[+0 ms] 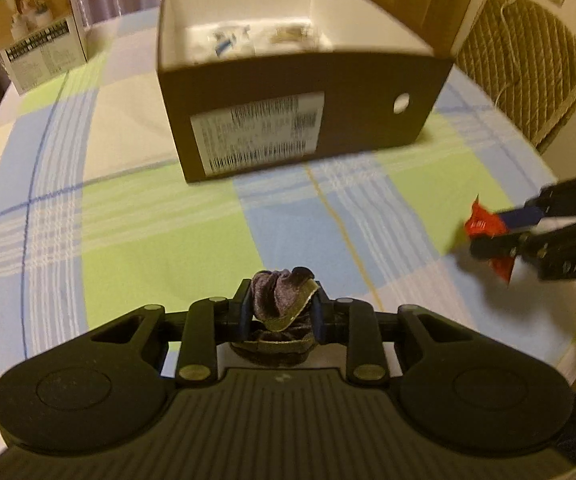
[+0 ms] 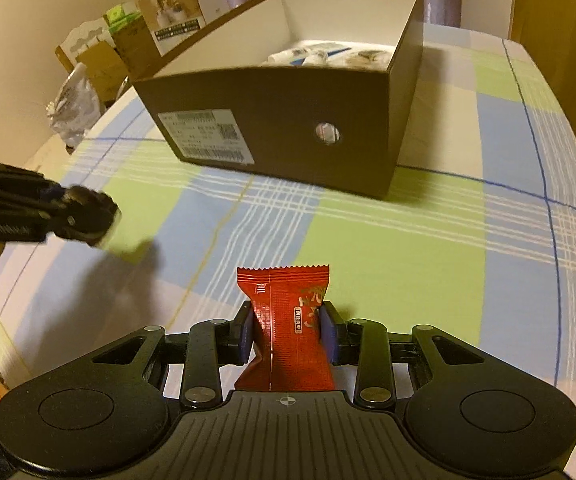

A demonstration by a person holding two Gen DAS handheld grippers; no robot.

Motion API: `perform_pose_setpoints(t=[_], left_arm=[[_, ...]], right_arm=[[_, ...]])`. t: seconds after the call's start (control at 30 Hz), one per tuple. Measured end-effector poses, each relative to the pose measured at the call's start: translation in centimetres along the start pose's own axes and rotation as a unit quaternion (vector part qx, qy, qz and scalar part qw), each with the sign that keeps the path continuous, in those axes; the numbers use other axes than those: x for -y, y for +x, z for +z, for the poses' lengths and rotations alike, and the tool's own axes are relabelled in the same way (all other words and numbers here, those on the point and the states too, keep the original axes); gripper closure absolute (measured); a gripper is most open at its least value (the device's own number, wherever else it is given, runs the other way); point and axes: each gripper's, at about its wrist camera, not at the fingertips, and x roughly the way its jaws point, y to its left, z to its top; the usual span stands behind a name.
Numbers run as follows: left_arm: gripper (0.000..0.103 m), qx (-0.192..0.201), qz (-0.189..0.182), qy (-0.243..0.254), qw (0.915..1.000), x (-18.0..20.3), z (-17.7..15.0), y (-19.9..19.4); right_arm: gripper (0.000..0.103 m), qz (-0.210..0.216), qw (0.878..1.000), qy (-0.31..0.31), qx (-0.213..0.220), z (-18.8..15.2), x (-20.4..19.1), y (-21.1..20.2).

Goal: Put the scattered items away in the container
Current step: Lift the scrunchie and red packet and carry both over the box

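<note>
A brown cardboard box (image 1: 304, 84) with a white inside stands on the checked tablecloth ahead of both grippers; it also shows in the right wrist view (image 2: 288, 120). Several small items lie in it (image 2: 320, 56). My left gripper (image 1: 280, 312) is shut on a dark purple velvet scrunchie (image 1: 284, 296) above the table, short of the box. My right gripper (image 2: 288, 330) is shut on a red snack packet (image 2: 288, 320), also short of the box. The right gripper with the red packet (image 1: 484, 224) shows at the right of the left wrist view. The left gripper (image 2: 84, 216) shows at the left of the right wrist view.
A white product box (image 1: 36, 48) stands at the far left of the table. More boxes and a plastic bag (image 2: 74, 108) sit beyond the table's left edge. A woven chair back (image 1: 528, 72) stands at the right behind the table.
</note>
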Motion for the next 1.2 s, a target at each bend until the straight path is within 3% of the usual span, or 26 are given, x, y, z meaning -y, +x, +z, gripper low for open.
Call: perform_pose_setpoints(t=[0.4, 0.73, 0.97, 1.2], left_arm=[[0.079, 0.078, -0.008, -0.004, 0.9969, -2.0, 4.9, -5.2], [0.079, 0.125, -0.017, 0.026, 0.9917, -2.1, 9.9, -5.9], [0.079, 0.144, -0.021, 0.036, 0.9887, -2.7, 13.3, -5.2], [0.079, 0.135, -0.027, 0.048, 0.9893, -3.1, 16.4, -3.0]], right_arm=[[0.066, 0.009, 0.997, 0.016, 0.070, 5.6, 2.1, -3.6], [0.066, 0.016, 0.992, 0.012, 0.126, 11.4, 3.7, -4.8], [0.066, 0.019, 0.991, 0.003, 0.129, 14.7, 4.3, -3.3], [0.066, 0.021, 0.993, -0.002, 0.118, 18.6, 4.6, -0.1]])
